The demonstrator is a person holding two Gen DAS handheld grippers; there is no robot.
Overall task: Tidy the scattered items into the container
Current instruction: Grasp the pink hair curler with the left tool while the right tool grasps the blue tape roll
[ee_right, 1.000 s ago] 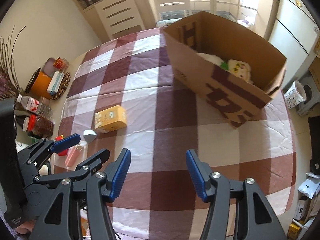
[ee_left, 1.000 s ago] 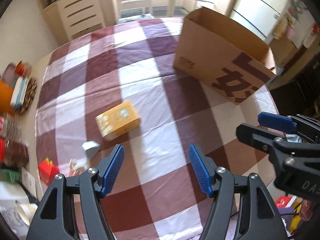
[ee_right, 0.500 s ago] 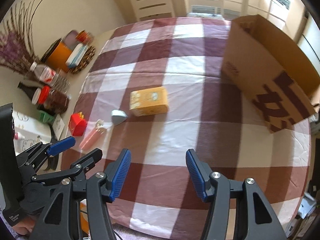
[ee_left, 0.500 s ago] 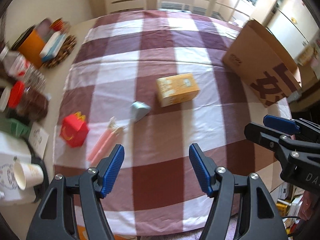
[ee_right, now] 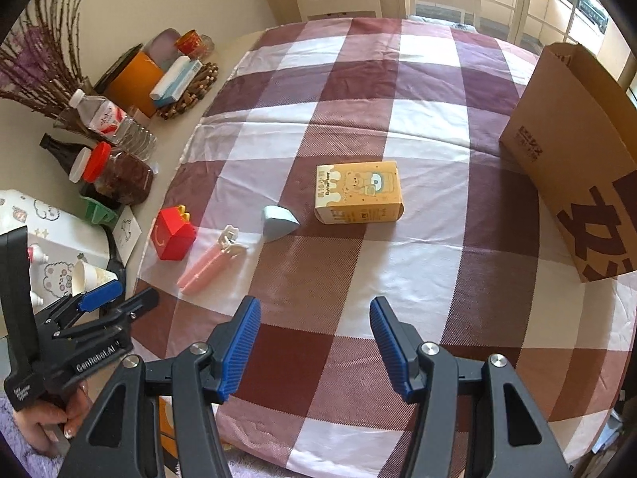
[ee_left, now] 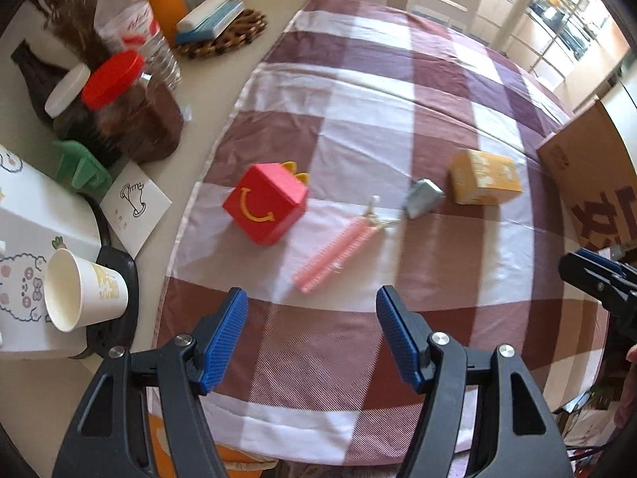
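Left gripper [ee_left: 311, 332] jaws spread wide, nothing between them, hovering over the checked cloth [ee_left: 358, 127] on the tabletop. Right gripper [ee_right: 315, 336] same: jaws released, empty, above the cloth. Scattered items lie in a rough row ahead of both sets of jaws. Red toy box [ee_left: 266, 203] with the yellow smile sits ahead and slightly left of the left jaws; pink clip [ee_left: 338, 253] is straight ahead of them, nearest item, lying flat and apart from the red box. Small grey-blue wedge [ee_left: 422, 198] is beyond the pink clip's far end, just beside the yellow carton [ee_left: 483, 183], which lies on its side ahead-right of the left jaws. From the right wrist view: yellow carton [ee_right: 358, 192] straight ahead of the right jaws, wedge [ee_right: 278, 223] just left of it, pink clip [ee_right: 211, 259] and red toy box [ee_right: 172, 235] further ahead-left. Cardboard box [ee_right: 573, 151], the container, stands at far right of the right jaws, well apart from all four items; contents not visible from here. Jars, water bottle and a paper cup [ee_left: 81, 296] sit off the cloth, left of the left jaws.
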